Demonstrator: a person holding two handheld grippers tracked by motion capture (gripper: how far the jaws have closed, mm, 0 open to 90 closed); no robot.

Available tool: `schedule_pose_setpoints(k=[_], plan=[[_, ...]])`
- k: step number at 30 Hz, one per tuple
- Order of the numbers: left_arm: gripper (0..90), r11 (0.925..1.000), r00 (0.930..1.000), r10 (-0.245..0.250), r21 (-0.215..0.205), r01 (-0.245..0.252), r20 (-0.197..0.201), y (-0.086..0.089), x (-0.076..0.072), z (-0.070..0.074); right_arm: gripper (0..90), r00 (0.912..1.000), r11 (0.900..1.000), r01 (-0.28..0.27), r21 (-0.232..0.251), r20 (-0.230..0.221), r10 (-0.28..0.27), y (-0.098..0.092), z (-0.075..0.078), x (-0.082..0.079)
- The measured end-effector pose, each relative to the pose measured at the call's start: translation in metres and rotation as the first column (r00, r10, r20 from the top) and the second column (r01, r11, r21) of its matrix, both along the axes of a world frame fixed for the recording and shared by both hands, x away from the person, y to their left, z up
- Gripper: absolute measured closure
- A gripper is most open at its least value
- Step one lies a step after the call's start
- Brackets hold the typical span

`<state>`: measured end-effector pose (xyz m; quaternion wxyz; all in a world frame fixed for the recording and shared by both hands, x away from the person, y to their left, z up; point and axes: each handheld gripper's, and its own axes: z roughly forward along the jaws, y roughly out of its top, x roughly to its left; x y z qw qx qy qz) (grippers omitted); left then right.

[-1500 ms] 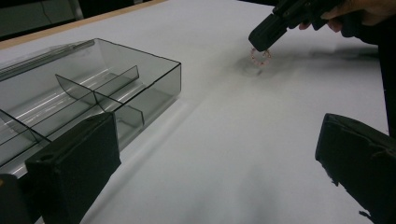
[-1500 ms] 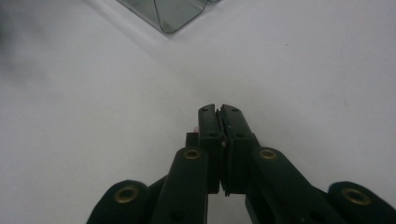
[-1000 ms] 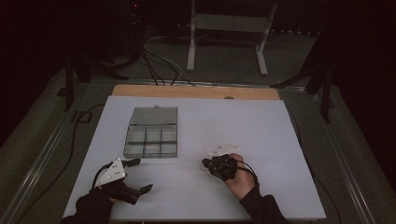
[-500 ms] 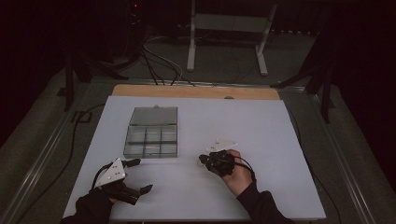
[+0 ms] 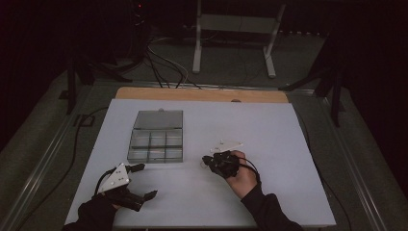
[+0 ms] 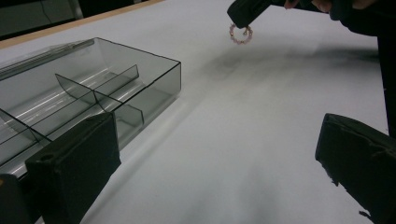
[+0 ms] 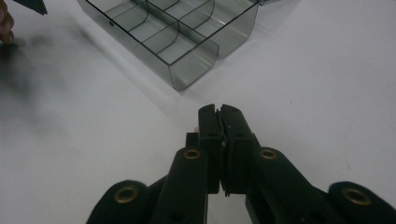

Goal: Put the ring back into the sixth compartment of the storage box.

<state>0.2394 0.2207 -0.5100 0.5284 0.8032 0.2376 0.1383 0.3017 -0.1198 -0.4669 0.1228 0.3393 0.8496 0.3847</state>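
Clear divider box (image 5: pixel 156 139), lid open, compartments look empty. Right gripper (image 7: pixel 219 116) pinches small pink bead ring (image 6: pixel 240 34). Left gripper (image 6: pixel 210 158) jaws wide apart, holds nothing.

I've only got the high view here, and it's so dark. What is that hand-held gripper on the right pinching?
Observer: A small pink beaded ring. In the left gripper view it hangs from the closed tip of the right hand-held gripper.
Operator: Is anything already in that clear box?
Observer: The right gripper view looks into the clear box up close, and the compartments it shows look empty.
Operator: And the other hand-held gripper, is it gripping something?
Observer: No. The left hand-held gripper stands wide open in its own view, with nothing between its jaws.
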Motion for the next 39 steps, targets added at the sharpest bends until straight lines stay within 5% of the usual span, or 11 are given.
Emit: schedule_pose_setpoints(k=[39], plan=[[0.8, 1.0, 1.0, 0.0, -0.003, 0.0, 0.002, 0.0, 0.0, 0.0, 87.8, 0.9996, 1.0, -0.007, 0.022, 0.027, 0.006, 0.024, 0.024, 0.029]])
